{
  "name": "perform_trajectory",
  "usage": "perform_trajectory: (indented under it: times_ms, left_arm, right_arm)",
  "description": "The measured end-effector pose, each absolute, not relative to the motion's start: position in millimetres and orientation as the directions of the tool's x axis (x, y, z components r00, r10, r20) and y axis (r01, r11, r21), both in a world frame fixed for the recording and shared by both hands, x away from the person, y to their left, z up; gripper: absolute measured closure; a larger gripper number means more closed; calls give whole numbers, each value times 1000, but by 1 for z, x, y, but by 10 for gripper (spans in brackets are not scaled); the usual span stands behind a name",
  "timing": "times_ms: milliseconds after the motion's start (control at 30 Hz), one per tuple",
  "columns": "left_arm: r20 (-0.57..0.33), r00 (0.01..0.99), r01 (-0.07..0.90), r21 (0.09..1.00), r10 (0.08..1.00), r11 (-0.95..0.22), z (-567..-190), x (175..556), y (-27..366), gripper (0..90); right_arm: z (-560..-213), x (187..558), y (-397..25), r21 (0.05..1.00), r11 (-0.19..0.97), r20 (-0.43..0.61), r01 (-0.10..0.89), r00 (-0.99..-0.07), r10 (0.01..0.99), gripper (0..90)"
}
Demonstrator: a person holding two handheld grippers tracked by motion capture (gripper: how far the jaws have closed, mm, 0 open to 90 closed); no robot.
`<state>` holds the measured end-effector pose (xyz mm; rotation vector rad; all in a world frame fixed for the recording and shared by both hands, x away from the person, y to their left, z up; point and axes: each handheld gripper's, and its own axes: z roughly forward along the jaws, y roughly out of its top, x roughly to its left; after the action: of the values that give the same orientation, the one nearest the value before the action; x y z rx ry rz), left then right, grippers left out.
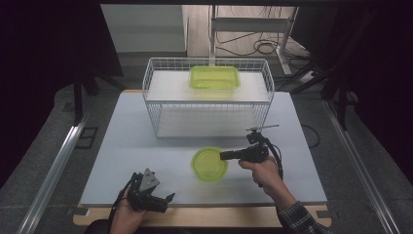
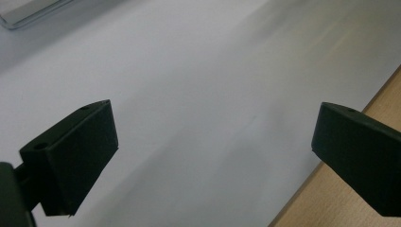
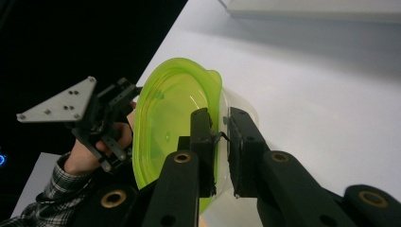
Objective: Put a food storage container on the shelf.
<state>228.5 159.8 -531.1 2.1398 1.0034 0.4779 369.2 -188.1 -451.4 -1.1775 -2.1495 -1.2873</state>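
Note:
A round container with a lime-green lid (image 1: 209, 165) sits tilted near the middle of the white table. My right gripper (image 1: 223, 156) reaches it from the right. In the right gripper view the right gripper (image 3: 220, 118) is shut on the rim of the green lid (image 3: 170, 113), with a clear bowl edge (image 3: 246, 106) showing behind it. My left gripper (image 1: 167, 202) is held at the table's front edge, left of the container and apart from it. Its jaws stand wide open over bare table in the left gripper view (image 2: 213, 142). The left gripper (image 3: 94, 123) also appears beyond the lid.
A white wire basket (image 1: 207, 102) stands at the back of the table with a rectangular green container (image 1: 215, 77) on its upper shelf. The white table top (image 1: 136, 146) ends in a wooden front edge (image 1: 219, 217), also seen under my left gripper (image 2: 307, 208).

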Motion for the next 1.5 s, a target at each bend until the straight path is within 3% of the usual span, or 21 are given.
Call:
perform_trajectory:
  times_ms: [1500]
  left_arm:
    - [34, 626, 524, 721, 779, -453, -532, 230, 160, 7]
  right_arm:
    - [-359, 395, -215, 623, 77, 671, 779, -582, 459, 814]
